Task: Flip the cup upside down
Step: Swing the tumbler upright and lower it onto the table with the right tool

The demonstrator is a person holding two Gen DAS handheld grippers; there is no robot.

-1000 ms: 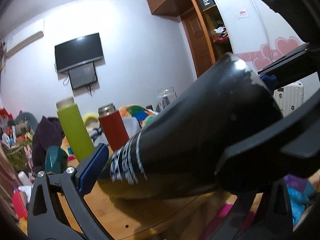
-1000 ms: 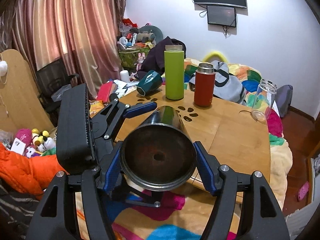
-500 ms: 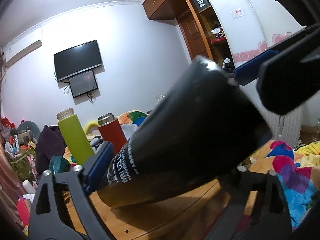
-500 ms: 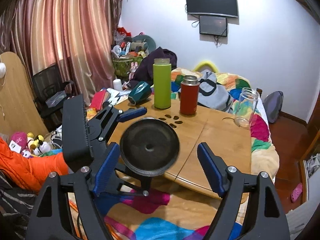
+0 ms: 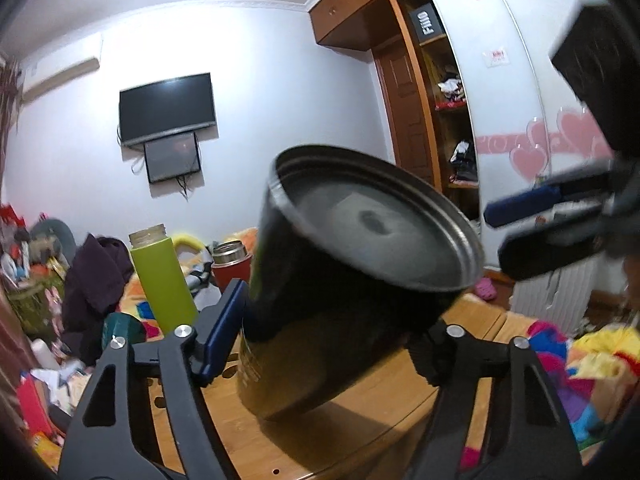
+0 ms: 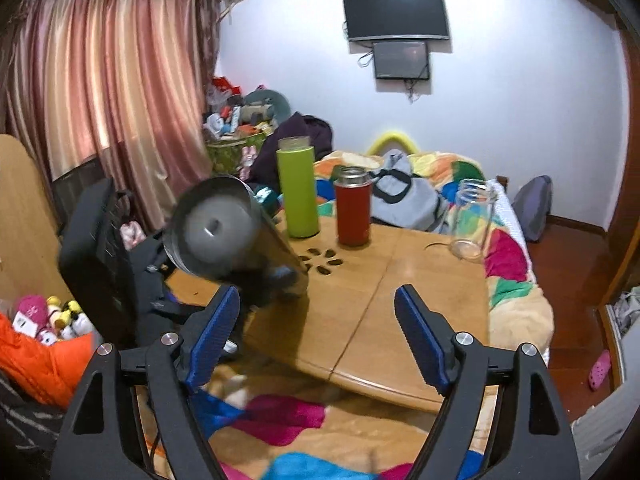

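Observation:
A black metal cup (image 5: 344, 300) fills the left wrist view, tilted with its flat base up and to the right. My left gripper (image 5: 324, 344) is shut on its body. The cup also shows in the right wrist view (image 6: 236, 236), base towards the camera, held over the near left corner of the wooden table (image 6: 384, 304). My right gripper (image 6: 318, 332) is open and empty, in front of and to the right of the cup. Its blue pad (image 5: 532, 204) shows at the right of the left wrist view.
On the table stand a green bottle (image 6: 298, 194), a red flask (image 6: 353, 210) and a clear glass jar (image 6: 472, 220). A teal cup (image 5: 122, 330) lies at the far left. A bed with colourful bedding (image 6: 504, 264) lies behind and beside the table.
My right gripper let go of the cup and drew back to the right. My left gripper has turned the cup so its base tips upward.

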